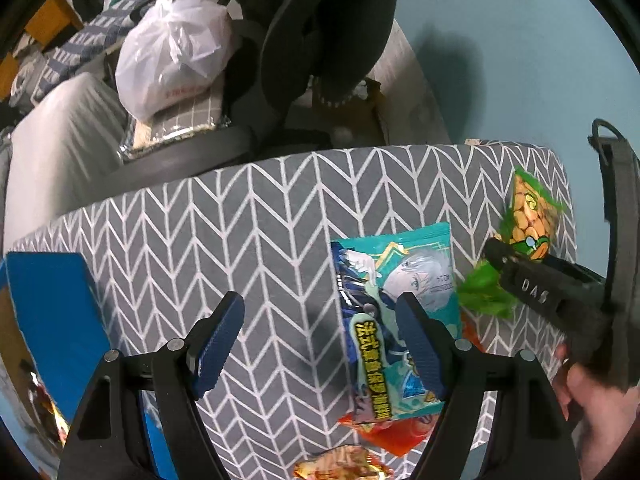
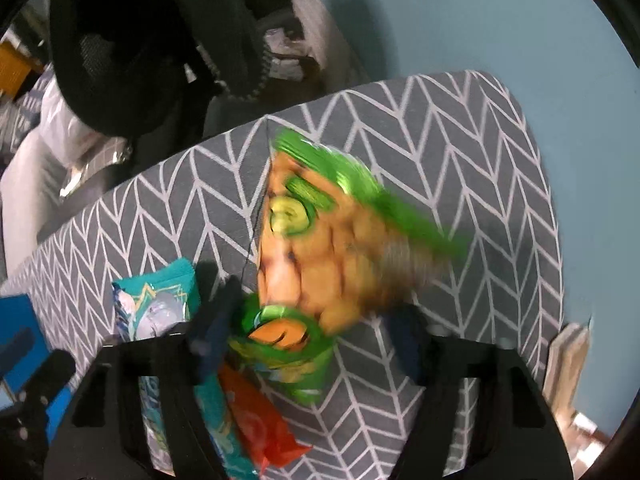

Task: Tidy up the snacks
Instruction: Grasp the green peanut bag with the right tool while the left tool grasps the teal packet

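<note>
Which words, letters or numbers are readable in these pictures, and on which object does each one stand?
"DAS": raised letters on the right gripper, seen from the left wrist view.
"法式...保罗..." partly readable, yellow characters on the teal snack packet; the rest is covered or blurred.
Red print on the white plastic bag: too small to read.
Green and orange snack bag: blurred, nothing readable.

"DAS" in raised letters on right tongs' (image 1: pixel 496 256) black body. Teal packet (image 1: pixel 394 280) under left tongs (image 1: pixel 320 344) has a yellow Chinese strip, approx. "法式…保罗", rest unclear. White bag (image 1: pixel 176 52): red print, unreadable.
</note>
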The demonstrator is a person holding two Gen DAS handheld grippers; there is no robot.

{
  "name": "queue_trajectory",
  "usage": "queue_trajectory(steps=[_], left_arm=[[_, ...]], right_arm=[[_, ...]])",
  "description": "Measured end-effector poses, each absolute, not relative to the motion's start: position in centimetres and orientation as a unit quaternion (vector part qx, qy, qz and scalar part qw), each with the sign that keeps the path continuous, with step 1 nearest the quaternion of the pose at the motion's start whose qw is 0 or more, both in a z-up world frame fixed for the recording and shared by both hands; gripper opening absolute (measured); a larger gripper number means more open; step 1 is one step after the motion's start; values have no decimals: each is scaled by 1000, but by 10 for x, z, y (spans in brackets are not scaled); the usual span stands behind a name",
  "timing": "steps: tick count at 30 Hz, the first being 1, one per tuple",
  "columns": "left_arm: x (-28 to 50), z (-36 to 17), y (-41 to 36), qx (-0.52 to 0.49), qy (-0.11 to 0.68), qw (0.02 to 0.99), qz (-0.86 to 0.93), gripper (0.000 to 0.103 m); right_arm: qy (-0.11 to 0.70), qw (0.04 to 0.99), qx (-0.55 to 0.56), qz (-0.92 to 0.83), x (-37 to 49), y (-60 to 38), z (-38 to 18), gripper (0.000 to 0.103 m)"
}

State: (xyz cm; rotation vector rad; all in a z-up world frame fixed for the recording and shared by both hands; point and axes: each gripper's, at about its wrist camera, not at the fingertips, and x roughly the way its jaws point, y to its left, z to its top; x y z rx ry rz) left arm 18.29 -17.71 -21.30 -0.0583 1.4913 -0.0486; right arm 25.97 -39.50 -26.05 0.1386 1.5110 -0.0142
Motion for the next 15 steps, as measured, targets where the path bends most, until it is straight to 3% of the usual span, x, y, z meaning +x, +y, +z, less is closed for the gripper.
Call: queue_trajectory(steps=[6, 15], left_arm=[[183, -222, -190, -62, 693, 718, -33, 79], [184, -239, -223, -53, 715, 695, -56, 79]], right_arm=[[671, 739, -36, 36, 252, -393, -255, 30], [689, 713, -82, 100, 217, -426, -256, 30]])
